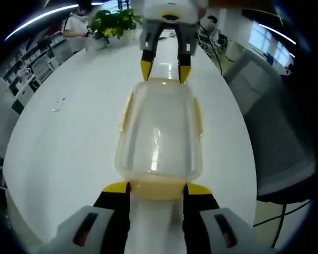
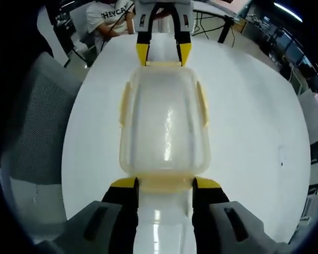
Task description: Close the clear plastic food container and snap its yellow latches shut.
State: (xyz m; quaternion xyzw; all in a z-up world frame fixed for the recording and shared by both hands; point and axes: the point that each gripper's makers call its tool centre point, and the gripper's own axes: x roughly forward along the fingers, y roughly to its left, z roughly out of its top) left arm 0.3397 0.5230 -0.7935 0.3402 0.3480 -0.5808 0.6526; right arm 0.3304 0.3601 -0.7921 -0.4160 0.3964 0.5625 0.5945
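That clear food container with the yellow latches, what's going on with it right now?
A person works the clear food container on the white table with two handheld grippers, one at each short end. The left gripper has its fingers either side of the near end latch; the right gripper brackets the opposite end latch. The lid is on. Whether the end latches are snapped shut can't be told.

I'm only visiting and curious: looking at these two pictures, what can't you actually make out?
- Whether the end latch is snapped: left gripper view, the left gripper straddles it.
- The same at the other end latch: right gripper view, between the right gripper's jaws.
- Whether the side latches are locked: too small and pale against the container.
- The small object on the table: too tiny to identify.
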